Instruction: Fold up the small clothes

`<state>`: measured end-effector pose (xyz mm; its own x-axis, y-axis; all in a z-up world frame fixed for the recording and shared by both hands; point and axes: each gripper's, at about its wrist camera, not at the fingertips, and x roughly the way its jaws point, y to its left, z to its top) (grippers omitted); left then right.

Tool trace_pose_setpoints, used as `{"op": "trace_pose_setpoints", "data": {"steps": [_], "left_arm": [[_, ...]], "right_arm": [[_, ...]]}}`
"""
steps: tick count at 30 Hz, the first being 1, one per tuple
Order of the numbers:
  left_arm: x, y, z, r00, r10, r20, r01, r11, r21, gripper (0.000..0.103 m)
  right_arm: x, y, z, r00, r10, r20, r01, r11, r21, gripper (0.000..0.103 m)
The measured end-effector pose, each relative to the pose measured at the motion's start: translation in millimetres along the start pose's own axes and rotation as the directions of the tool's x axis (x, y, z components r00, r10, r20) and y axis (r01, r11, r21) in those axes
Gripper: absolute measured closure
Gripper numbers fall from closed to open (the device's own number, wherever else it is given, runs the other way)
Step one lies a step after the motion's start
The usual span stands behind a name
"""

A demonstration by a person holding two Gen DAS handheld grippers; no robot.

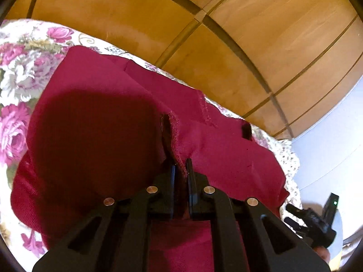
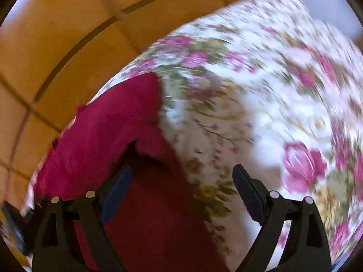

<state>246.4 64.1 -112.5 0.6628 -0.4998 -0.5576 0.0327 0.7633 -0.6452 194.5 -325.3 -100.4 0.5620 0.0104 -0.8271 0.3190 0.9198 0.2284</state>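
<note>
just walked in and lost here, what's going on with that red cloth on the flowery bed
A person with a gripper in each hand is folding a dark red knit garment on a floral-print bedspread. The left gripper is shut on a hemmed edge of the garment. The right gripper stands open above the garment's edge and the bedspread, holding nothing. The garment looks partly folded, with layers overlapping.

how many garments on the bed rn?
1. A single red garment lies on the floral bedspread near the wooden panels; the left gripper is pinching its hem, and the open right gripper sits over its edge. Folds could hide another.
</note>
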Motion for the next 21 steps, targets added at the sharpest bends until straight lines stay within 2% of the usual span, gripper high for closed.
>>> {"op": "trace_pose_setpoints", "data": {"steps": [2,4,7,8,9,10,11,14,16,18,20,21], "left_arm": [[1.8,8.9,-1.4,0.999,-0.043,0.005,0.043,0.999,-0.034,0.094],[-1.1,13.1,-4.7,0.998,-0.068,0.014,0.068,0.997,-0.037,0.094],[-0.4,11.0,-6.0,0.998,-0.061,0.017,0.061,0.998,-0.018,0.094],[1.1,10.1,-6.1,0.998,-0.054,0.015,0.054,0.998,-0.01,0.094],[2.5,9.1,-6.3,0.999,-0.05,0.015,0.05,0.999,-0.003,0.094],[-1.6,10.1,-5.8,0.999,-0.049,0.012,0.049,0.999,0.002,0.094],[0.7,8.7,-6.2,0.999,-0.051,0.008,0.051,0.999,0.006,0.094],[4.4,2.7,-7.2,0.999,-0.053,-0.007,0.053,0.998,0.034,0.094],[2.8,3.9,-7.3,0.998,-0.056,-0.004,0.056,0.998,0.032,0.094],[2.5,6.3,-7.1,0.998,-0.068,0.001,0.068,0.997,0.022,0.094],[2.0,5.5,-8.0,0.998,-0.065,0.003,0.065,0.998,0.027,0.094],[2.3,4.9,-8.7,0.998,-0.064,0.004,0.063,0.998,0.029,0.094]], "right_arm": [[8.8,14.0,0.0,0.995,-0.091,0.038,0.094,0.991,-0.095,0.012],[14.5,20.7,4.1,0.982,-0.163,0.097,0.175,0.975,-0.138,0.012],[18.7,21.7,15.3,0.973,-0.18,0.144,0.198,0.974,-0.115,0.012],[18.0,18.3,17.5,0.97,-0.196,0.146,0.211,0.973,-0.097,0.014],[19.3,13.9,21.0,0.966,-0.222,0.131,0.234,0.969,-0.077,0.019],[19.9,2.0,23.1,0.958,-0.274,0.089,0.278,0.96,-0.033,0.026],[21.9,-9.2,23.7,0.957,-0.285,0.052,0.285,0.959,0.006,0.026],[31.4,-38.3,15.0,0.966,-0.254,-0.04,0.257,0.96,0.114,0.026],[29.7,-38.1,11.5,0.97,-0.238,-0.052,0.243,0.963,0.117,0.026],[21.8,-39.9,14.3,0.981,-0.179,-0.072,0.186,0.976,0.111,0.026],[9.5,-49.8,16.4,0.986,-0.149,-0.08,0.16,0.975,0.155,0.018],[0.7,-59.2,16.5,0.983,-0.163,-0.084,0.177,0.963,0.202,0.016]]}}
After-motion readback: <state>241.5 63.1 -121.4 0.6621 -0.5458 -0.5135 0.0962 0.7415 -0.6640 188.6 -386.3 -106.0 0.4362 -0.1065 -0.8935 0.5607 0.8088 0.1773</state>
